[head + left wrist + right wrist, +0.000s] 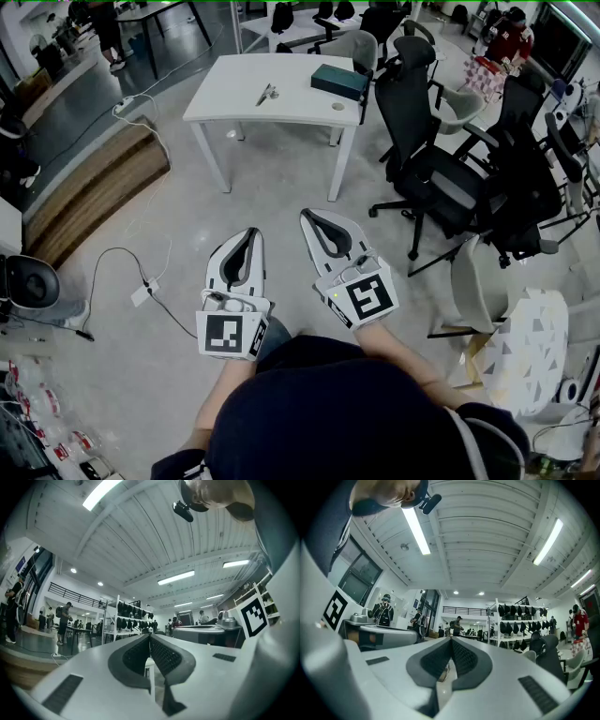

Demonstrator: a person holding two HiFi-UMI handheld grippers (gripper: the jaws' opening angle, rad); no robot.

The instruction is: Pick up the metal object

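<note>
Task not begun. Metal object [267, 94] lies untouched on white table [225, 103], well ahead of both sets of jaws; teal box [339, 81] sits near it on the same top.

Left gripper [250, 234]: jaws pressed together at the tips, nothing between them. Right gripper [311, 217]: jaws likewise closed tight, empty. Both held low, close to the body, tips aimed toward the table.

Left to do, by judgement: close the distance, open one gripper, clamp on the object, lift.
</note>
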